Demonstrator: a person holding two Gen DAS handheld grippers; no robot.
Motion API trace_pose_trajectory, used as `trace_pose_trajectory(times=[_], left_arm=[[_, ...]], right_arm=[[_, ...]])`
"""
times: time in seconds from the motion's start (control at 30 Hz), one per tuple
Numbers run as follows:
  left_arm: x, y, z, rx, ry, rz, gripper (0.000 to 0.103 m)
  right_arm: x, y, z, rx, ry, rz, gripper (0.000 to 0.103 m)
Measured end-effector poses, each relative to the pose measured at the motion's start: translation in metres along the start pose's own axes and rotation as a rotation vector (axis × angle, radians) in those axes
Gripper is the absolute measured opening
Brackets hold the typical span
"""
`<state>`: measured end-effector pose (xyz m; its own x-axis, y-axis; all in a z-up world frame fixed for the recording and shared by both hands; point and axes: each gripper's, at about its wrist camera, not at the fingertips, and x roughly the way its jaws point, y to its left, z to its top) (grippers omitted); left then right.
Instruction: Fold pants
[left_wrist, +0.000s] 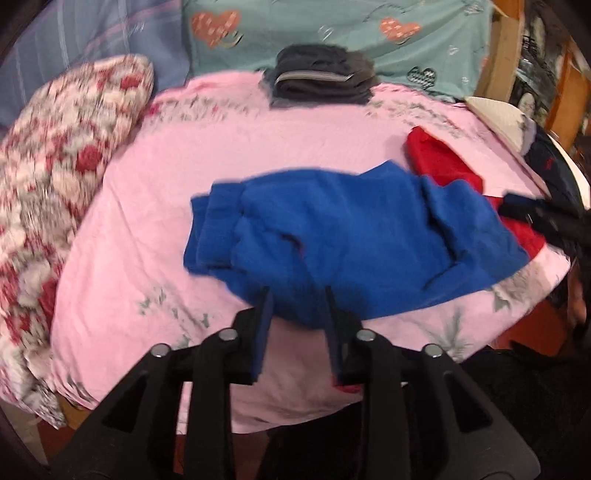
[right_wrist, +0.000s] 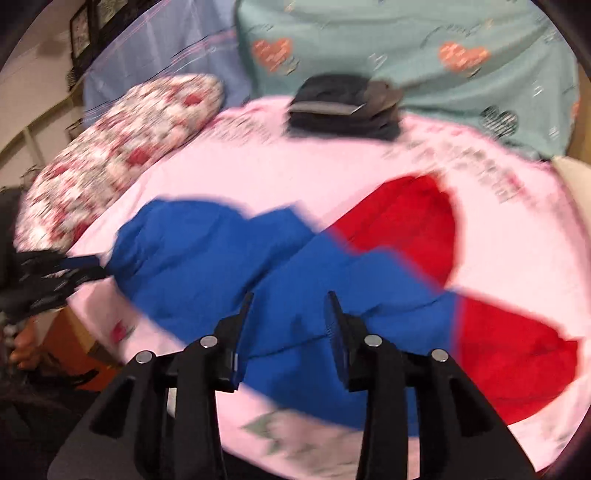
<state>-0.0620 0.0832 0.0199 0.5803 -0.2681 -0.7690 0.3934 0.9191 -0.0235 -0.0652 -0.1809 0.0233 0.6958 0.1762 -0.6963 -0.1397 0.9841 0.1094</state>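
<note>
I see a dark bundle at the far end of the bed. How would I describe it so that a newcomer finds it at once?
Start at the pink flowered bedsheet and follow it to its far edge, below the teal cloth printed with hearts. There sits a small stack of folded dark grey clothes with a pale band across it. Unlike the rumpled bright blue pants and the red garment, it is dull and neatly folded.

Pink floral bedsheet (left_wrist: 147, 229), rose-print pillow (left_wrist: 55, 166), teal heart-patterned cloth (left_wrist: 295, 29) behind, wooden shelving (left_wrist: 569, 92) at right.
</note>
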Motion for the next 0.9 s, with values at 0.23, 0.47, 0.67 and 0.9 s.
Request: trace_pose_trajectory(times=[0.23, 0.47, 0.67, 0.9], left_arm=[[0.021, -0.077, 0.043, 0.142, -0.036, -0.128, 0.036], [0.09, -0.109, 0.058, 0.129, 0.08, -0.192, 0.03], [0.103, -0.129, 0.057, 0.169, 0.098, -0.22, 0.03], [0.121, -0.14, 0.052, 0.187, 0.154, -0.27, 0.012]], right_arm=[[0.019, -0.09, 0.094, 0.162, 0.051, -0.098, 0.046], [0.137, -0.129, 0.151, 0.284, 0.298, -0.124, 0.046], [0.212, -0.122, 0.155, 0.26, 0.426, -0.25, 0.046], [0.207, -0.14, 0.141, 0.261, 0.434, -0.253, 0.001]])
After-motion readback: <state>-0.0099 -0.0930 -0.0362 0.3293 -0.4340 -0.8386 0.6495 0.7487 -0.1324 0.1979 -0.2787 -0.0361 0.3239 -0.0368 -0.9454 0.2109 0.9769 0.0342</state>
